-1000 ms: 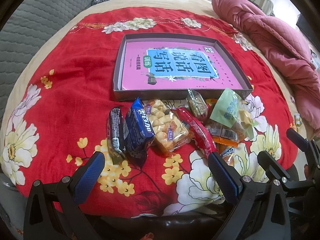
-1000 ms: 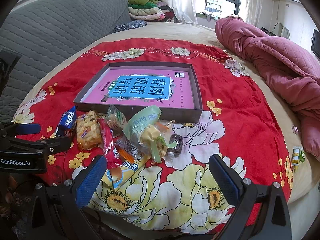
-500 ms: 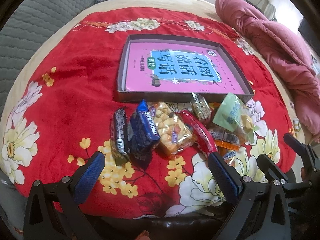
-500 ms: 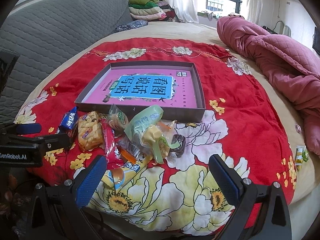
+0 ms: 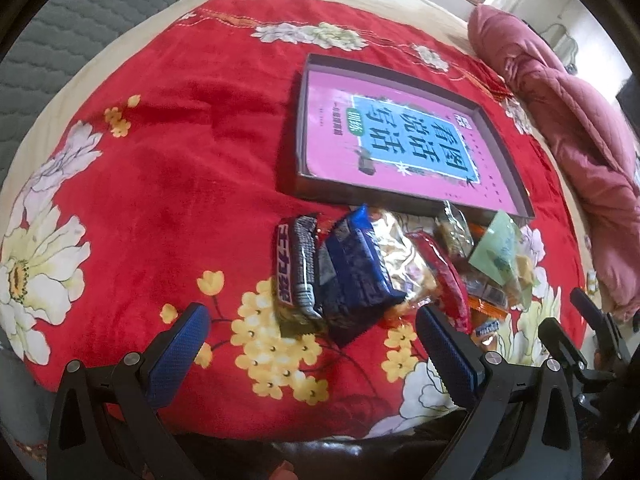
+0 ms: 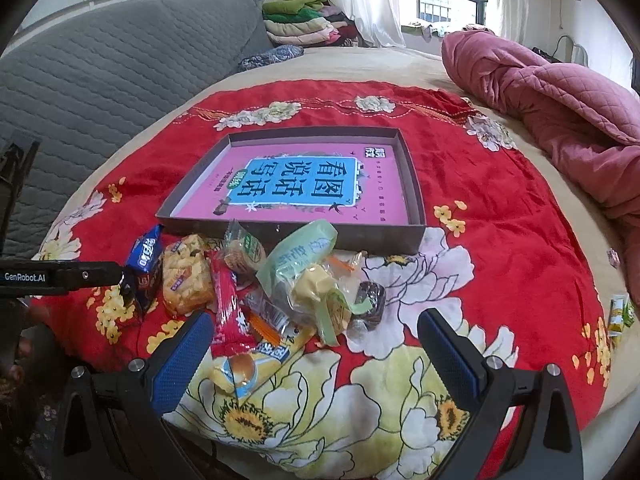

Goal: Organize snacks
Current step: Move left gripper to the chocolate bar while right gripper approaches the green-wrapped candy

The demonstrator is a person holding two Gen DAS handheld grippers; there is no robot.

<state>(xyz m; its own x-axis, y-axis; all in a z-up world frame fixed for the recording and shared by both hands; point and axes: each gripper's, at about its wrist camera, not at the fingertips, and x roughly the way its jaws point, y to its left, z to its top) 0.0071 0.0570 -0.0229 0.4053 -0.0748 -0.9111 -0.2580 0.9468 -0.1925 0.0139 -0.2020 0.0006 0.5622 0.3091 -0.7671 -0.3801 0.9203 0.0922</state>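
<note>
A pile of snack packets lies on the red floral blanket [image 5: 168, 184] in front of a shallow grey box [image 5: 404, 200] [image 6: 296, 230] with a pink printed bottom. In the left wrist view a black bar [image 5: 296, 264] and a dark blue packet [image 5: 356, 272] lie just ahead of my open left gripper [image 5: 310, 340], with nothing between its fingers. In the right wrist view a red stick pack [image 6: 228, 304], a biscuit bag [image 6: 186, 276], a pale green bag [image 6: 296, 260] and a yellow pouch [image 6: 248, 364] lie ahead of my open right gripper [image 6: 316, 340].
A pink quilt [image 6: 560, 100] is bunched at the right of the bed. A grey quilted headboard [image 6: 100, 56] stands at the left. Folded clothes [image 6: 300, 20] are stacked at the back. A small green packet [image 6: 620, 314] lies at the blanket's right edge.
My left gripper has moved left and closer to the blue and black packets, tilting the view. The right gripper has edged slightly forward. Both stay open.
</note>
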